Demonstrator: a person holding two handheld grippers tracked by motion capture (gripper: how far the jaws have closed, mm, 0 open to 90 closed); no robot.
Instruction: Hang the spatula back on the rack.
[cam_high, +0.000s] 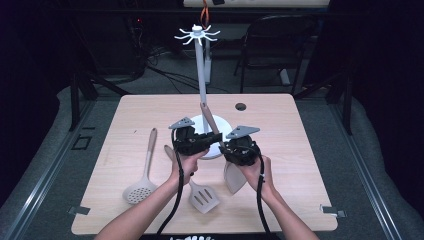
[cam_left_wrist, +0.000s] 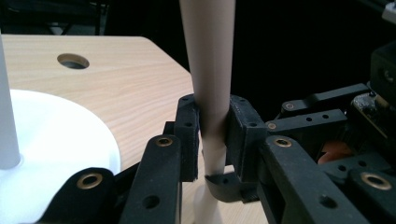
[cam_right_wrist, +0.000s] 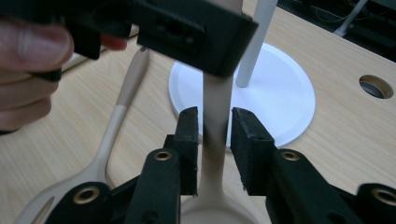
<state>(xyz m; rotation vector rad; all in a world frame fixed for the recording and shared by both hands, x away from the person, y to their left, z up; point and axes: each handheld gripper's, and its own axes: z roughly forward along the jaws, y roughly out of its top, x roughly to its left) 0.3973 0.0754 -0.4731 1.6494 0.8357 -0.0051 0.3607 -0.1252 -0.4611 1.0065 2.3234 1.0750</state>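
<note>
Spoon handle (cam_left_wrist: 208, 74) is standing up between the two grippers near the middle of the table (cam_high: 300, 150), its wide end low near the wood and its thin end pointing up beside the white pole of the hanging rack (cam_high: 201, 70). The left gripper (cam_left_wrist: 211, 135) is pinching the handle tight, jaws pressed on both sides. The right gripper (cam_right_wrist: 214, 140) is sitting lower on the same handle with its jaws a little apart, so it is not squeezing. Lifting looks partly done, and the hanging on the rack's top hooks is not done yet (those hooks are bare). Three more tools are waiting flat on the table: a holey skimmer (cam_high: 142, 175), a slotted turner (cam_high: 202, 197) and another spoon (cam_right_wrist: 112, 135).
</note>
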